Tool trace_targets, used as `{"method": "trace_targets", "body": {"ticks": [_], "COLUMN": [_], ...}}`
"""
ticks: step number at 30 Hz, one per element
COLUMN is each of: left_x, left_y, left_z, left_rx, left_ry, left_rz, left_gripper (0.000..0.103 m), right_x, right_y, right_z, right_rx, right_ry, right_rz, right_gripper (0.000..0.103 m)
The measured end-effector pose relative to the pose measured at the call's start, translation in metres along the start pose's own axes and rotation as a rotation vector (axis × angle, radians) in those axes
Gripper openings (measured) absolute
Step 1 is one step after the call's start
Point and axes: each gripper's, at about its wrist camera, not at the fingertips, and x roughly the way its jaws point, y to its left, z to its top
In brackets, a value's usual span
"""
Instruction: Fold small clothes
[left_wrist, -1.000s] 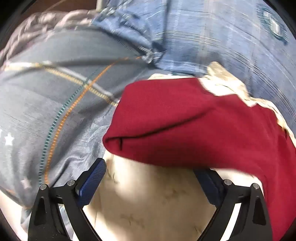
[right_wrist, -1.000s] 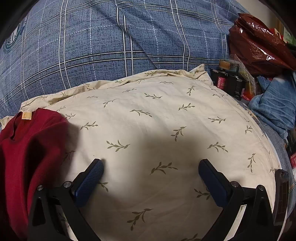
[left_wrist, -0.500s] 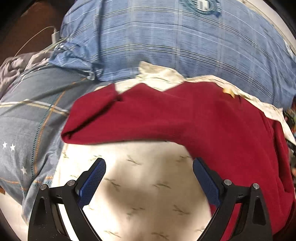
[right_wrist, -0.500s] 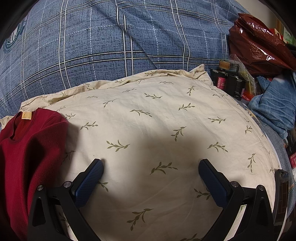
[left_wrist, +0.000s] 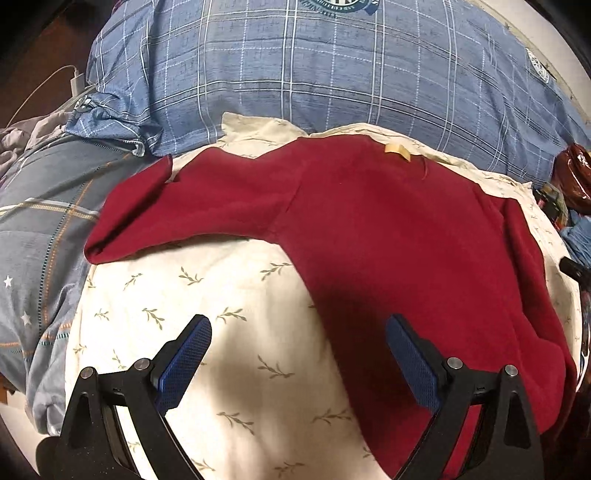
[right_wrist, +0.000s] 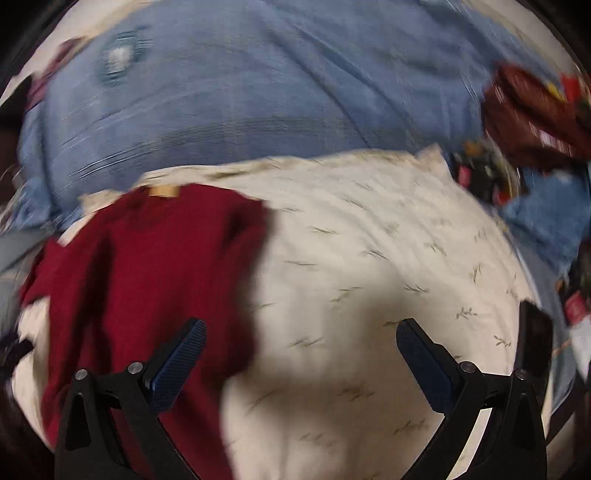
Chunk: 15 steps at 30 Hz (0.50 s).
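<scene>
Your left gripper and right gripper, both wide and empty, hover over the red sweater, one sleeve still to fold.

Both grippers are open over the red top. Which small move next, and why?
Probably bring the left gripper to the left sleeve and pinch its cuff. The red top lies flat on the pillow, right sleeve already folded in, left sleeve still spread; both grippers are open and hold nothing.

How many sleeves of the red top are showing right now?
2. One sleeve lies spread toward the left, off the leaf-print pillow; the other lies folded along the top's right edge.
</scene>
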Motion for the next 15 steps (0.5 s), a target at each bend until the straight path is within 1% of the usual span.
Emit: {"method": "trace_targets", "body": {"ticks": [2,5,9,11,15], "left_x": [-0.003,-0.008,-0.015,-0.018,-0.023], "left_y": [-0.004,-0.008,-0.009,-0.01,-0.01], "left_z": [-0.002,-0.004,-0.007,-0.007,-0.007], "left_rx": [0.005,0.017,0.007,-0.004,-0.002], "left_ry": [-0.012,-0.029,-0.046,-0.055,-0.07], "left_rz": [0.001,0.01,0.011,0.009,0.008], "left_gripper": [0.095,0.095,0.095,0.095,0.095], "right_x": [-0.015,-0.024,-0.027,-0.027,-0.029], "right_y": [0.017,0.034,0.047,0.055,0.068], "right_z": [-0.004,-0.008,-0.011,-0.013,-0.016], "right_rx": [-0.028,-0.034,0.007,0.033,0.041], "right_ry": [-0.028,-0.038,-0.033,-0.016,-0.009], "right_rz": [0.002,0.037,0.081,0.103,0.138], "right_gripper": [0.103,0.103,0.103,0.103,0.103]}}
